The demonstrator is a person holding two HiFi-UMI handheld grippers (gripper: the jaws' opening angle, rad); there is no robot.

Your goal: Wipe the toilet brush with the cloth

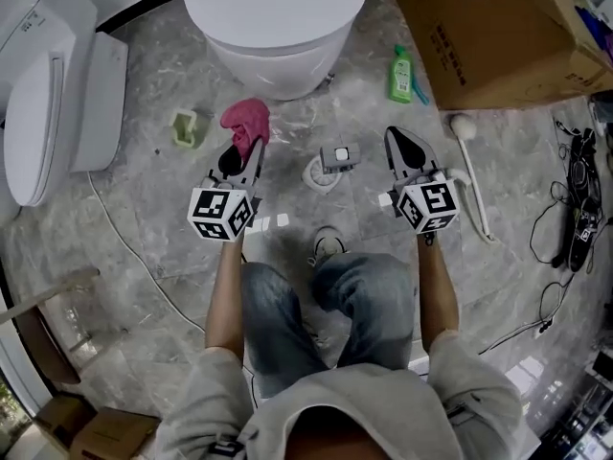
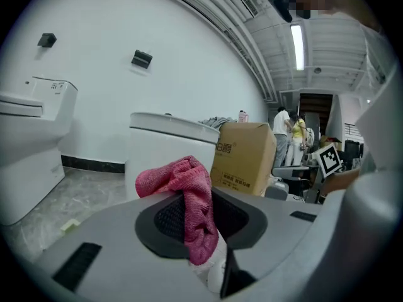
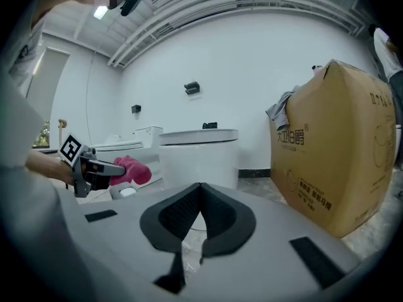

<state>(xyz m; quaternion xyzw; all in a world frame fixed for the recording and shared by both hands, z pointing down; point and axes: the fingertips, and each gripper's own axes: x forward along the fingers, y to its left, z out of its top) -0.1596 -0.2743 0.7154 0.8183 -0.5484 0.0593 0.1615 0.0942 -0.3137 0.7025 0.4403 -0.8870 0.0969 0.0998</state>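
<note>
Grey marbled floor (image 1: 144, 228) fills the head view, with a white toilet (image 1: 278, 27) at twelve o'clock and a cardboard box (image 1: 498, 36) at two o'clock. The left gripper (image 1: 241, 149) has its jaws clenched on a pink cloth (image 1: 246, 118), which bunches out past the tips towards the toilet. The right gripper (image 1: 397, 142) is closed on nothing, its pads meeting at the tips. The toilet brush (image 1: 474, 185) lies on the floor at this gripper's three o'clock, just beside it. A green bottle (image 1: 400, 75) lies at its twelve o'clock.
</note>
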